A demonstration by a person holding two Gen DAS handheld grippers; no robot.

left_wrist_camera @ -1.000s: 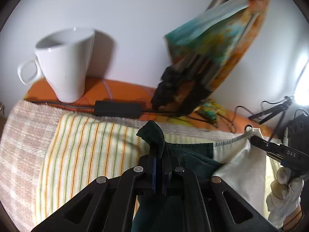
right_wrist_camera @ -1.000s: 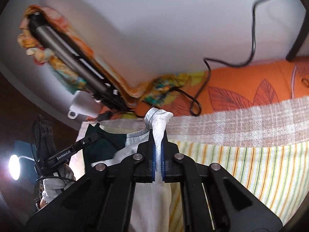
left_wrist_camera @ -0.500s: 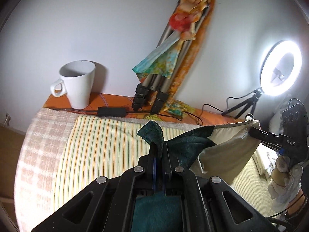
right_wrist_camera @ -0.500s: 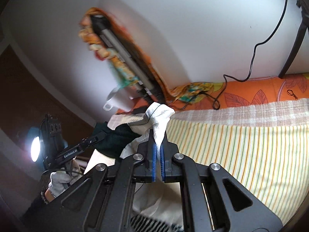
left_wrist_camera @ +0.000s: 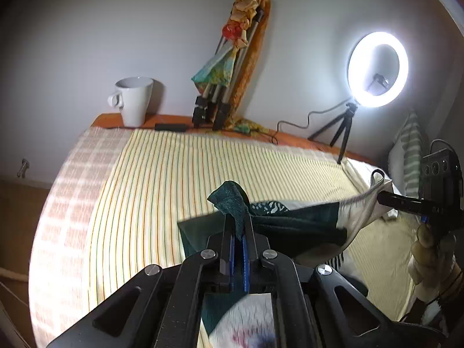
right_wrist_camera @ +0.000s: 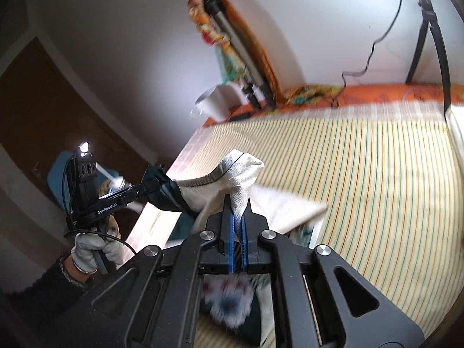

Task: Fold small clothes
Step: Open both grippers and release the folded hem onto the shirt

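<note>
Two grippers [left_wrist_camera: 236,229] [right_wrist_camera: 236,217] clamped on garment [left_wrist_camera: 290,217]

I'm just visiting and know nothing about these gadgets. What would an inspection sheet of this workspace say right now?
Surface: striped sheet over a bed, checked cloth at its edge.
Job's things: small garment, dark green and cream, lifted between both grippers.
Clutter: white mug; folded tripod wrapped in colourful cloth, leaning on the wall.
Grippers: left gripper shut on the garment's green corner; right gripper shut on its cream corner; gloved hand holds the left one.
Cables: black cable running from the ring light.
Surroundings: pale wall; dark wooden door.
</note>
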